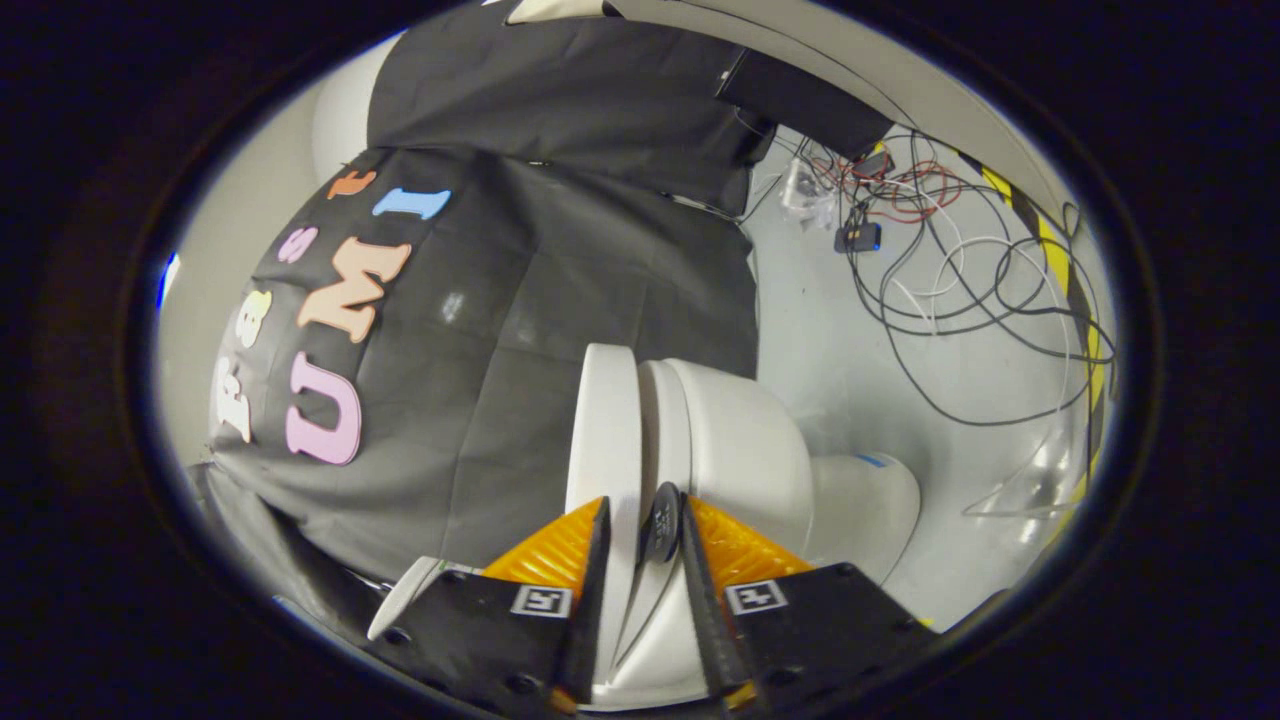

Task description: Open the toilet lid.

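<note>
Since the gripper (645, 545) is narrowed on the lid (606, 430), pinching its edge with a dark pad beside the bowl (745, 450), swing it steadily about the hinge without slipping.

Even bright light, sharp centre, warped fisheye edges

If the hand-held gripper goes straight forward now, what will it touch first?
The hand-held gripper already has the toilet lid edge between its fingers, so the lid comes first; whether both fingers press it is unclear.
</note>
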Motion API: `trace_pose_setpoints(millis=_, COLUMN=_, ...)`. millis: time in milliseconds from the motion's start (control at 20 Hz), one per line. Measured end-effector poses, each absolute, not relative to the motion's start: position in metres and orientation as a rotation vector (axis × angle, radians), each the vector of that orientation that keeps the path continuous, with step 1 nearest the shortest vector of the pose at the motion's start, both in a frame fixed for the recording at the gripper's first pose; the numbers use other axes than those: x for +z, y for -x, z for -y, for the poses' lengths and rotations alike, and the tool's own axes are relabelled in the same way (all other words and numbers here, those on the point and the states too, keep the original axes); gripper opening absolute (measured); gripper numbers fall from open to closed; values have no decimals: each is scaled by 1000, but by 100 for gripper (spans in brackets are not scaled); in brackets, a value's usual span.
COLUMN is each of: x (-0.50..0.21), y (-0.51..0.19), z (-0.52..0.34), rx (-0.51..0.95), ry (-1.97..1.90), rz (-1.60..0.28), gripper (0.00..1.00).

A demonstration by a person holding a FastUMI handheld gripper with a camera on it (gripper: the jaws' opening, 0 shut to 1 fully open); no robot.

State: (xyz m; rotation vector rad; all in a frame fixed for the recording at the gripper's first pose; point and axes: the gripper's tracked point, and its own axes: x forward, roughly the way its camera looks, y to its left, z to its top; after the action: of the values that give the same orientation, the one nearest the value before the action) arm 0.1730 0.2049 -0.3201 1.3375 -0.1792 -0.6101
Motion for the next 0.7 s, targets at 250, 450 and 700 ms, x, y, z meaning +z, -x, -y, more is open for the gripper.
trace_pose_setpoints(millis=250, x=-330, y=-173, z=-201, rx=-646, ry=-1356, rz=168, gripper=19)
trace_pose_setpoints(millis=450, x=-325, y=-175, z=-203, rx=-648, ry=-1347, rz=155, gripper=7)
trace_pose_setpoints(millis=700, x=-322, y=-173, z=-203, rx=-713, ry=-1173, rz=28, gripper=8)
